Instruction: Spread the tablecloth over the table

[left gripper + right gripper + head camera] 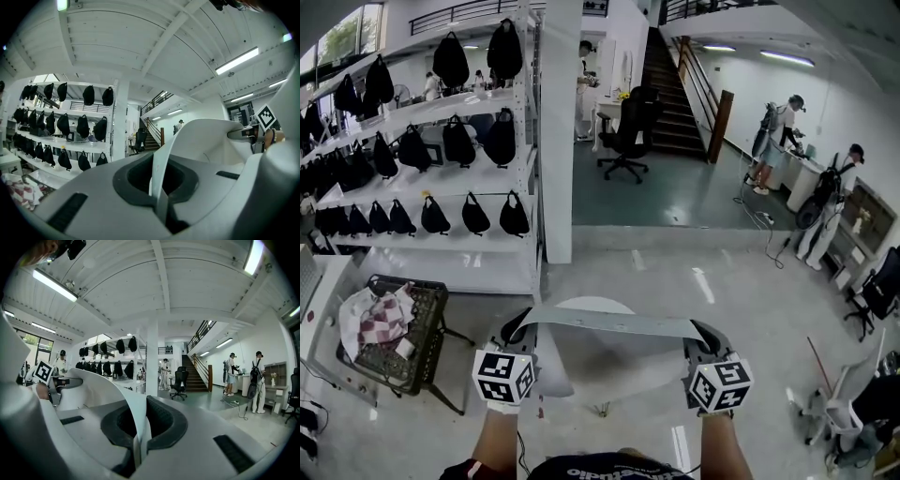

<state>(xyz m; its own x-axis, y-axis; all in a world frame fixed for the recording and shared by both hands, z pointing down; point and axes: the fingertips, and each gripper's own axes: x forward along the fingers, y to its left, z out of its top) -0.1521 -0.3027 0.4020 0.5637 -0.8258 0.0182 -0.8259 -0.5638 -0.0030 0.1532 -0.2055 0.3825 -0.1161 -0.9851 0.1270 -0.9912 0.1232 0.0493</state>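
A white tablecloth (609, 325) hangs stretched as a band between my two grippers, over a round white table (585, 303) whose far rim shows just beyond it. My left gripper (518, 331) is shut on the cloth's left end, and a flap droops below it. My right gripper (703, 334) is shut on the right end. In the left gripper view the jaws (161, 190) pinch the cloth's edge (206, 136), which curves off to the right. In the right gripper view the jaws (139, 437) clamp the cloth (108, 385), which runs away to the left.
White shelves with black bags (459, 141) stand at the left behind a white pillar (558, 141). A black crate with a checkered cloth (394, 328) sits at the near left. Farther off are an office chair (630, 127), stairs (675, 94), and people (778, 141) at the right.
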